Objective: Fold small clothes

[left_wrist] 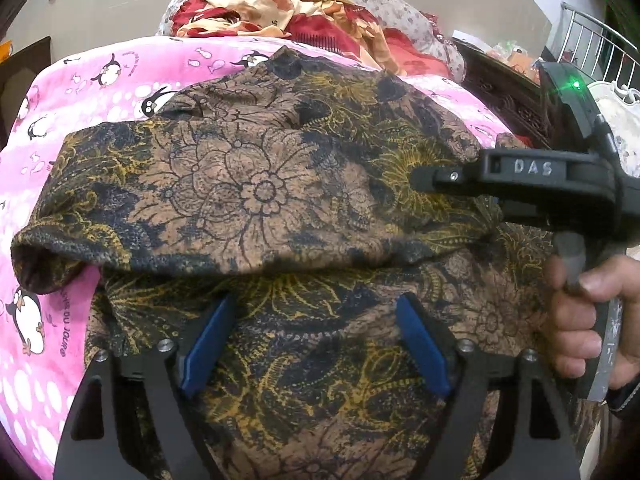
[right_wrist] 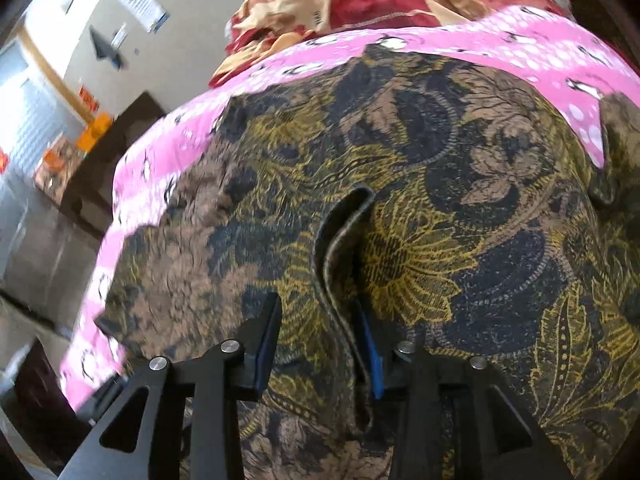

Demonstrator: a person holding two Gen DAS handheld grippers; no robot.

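A pink penguin-print blanket (left_wrist: 80, 92) is covering the work surface; a plain wall with a few papers pinned to it is standing behind, and a metal railing (left_wrist: 592, 36) is showing at the far right. A heap of red and cream fabric (left_wrist: 280, 12) is lying past the blanket's far edge.

The brown and gold floral garment (left_wrist: 256, 184) is lying spread across the blanket, one part folded over and forming a thick rounded edge toward the left.

Left gripper (left_wrist: 312, 320): jaws standing wide apart, blue pads (left_wrist: 208, 344) hovering over the garment's near portion, nothing pinched between them.

Right gripper (right_wrist: 316, 324): jaws standing partly apart, a raised hemmed fold of the garment (right_wrist: 340, 248) running between them. The fold is lying against the right-hand pad (right_wrist: 370, 344); the left-hand pad is standing clear of it. In the left wrist view this gripper is reaching in from the right over the garment, a hand (left_wrist: 588, 312) wrapping its handle.

No containers are in view
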